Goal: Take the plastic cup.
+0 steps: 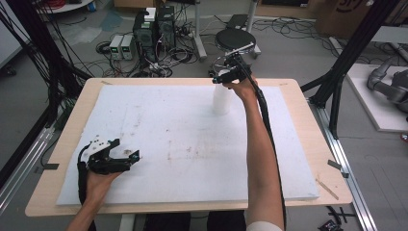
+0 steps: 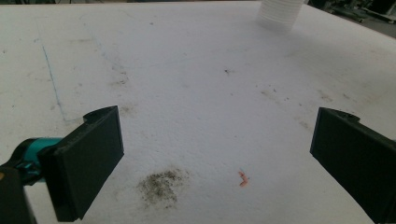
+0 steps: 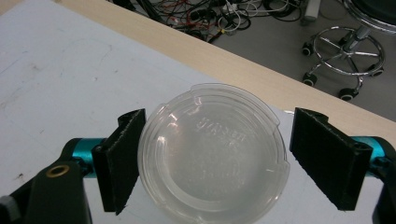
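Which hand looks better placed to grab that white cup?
The right. Its tool already hangs over the cup at the far edge, jaws open on either side of the clear lid. The left tool sits open near the front, far from the cup.

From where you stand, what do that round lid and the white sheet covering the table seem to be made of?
The round lid, between the right tongs, looks like thin clear plastic, glossy: it shows glare and embossed lettering. The white sheet looks like matte foam board, perhaps polystyrene: a grainy, stained surface with a thick edge.
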`<state>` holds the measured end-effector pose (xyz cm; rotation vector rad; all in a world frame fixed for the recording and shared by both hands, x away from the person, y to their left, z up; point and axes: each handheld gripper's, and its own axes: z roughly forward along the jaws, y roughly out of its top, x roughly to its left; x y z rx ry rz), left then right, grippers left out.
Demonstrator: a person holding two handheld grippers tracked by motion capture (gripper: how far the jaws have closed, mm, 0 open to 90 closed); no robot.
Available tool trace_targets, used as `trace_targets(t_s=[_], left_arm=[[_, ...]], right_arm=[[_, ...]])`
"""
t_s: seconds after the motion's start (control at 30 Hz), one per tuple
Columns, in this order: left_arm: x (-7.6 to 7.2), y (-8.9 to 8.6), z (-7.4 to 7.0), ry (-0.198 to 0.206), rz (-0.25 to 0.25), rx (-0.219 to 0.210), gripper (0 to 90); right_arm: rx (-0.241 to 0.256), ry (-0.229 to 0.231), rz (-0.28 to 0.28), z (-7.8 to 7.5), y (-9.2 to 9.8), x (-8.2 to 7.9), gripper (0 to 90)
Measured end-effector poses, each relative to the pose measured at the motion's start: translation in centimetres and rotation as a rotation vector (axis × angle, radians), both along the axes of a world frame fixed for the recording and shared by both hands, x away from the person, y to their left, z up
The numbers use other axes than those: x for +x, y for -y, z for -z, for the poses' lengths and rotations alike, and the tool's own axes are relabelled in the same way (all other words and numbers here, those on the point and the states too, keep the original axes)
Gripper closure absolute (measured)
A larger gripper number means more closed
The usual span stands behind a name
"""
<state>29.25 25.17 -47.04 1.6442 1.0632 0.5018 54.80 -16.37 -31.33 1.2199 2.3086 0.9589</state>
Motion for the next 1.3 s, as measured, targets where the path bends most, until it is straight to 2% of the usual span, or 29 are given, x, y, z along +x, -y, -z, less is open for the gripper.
trace_targets(t_s=[0.4,0.43,0.57,1.2,1.3], left_arm=[[0.01,-0.03,0.00,0.000,-0.003,0.002,2.6],[0.01,-0.02,0.00,0.000,-0.003,0.000,2.6],[0.03,-0.01,0.00,-0.001,-0.004,0.003,2.6],[0.03,0.05,0.00,-0.002,-0.003,0.006,2.6],[0.03,0.06,0.00,-0.002,-0.004,0.006,2.6]], right_arm=[[-0.002,-0.020,-0.008,0.36,-0.24,0.13,30.6],[0.000,-0.032,0.004,0.37,-0.16,0.12,32.9],[0.001,-0.044,-0.006,0.38,-0.25,0.03,36.4],[-0.015,-0.051,-0.006,-0.10,-0.31,-0.21,38.0],[-0.007,-0.038,-0.003,-0.53,-0.36,-0.25,38.3]])
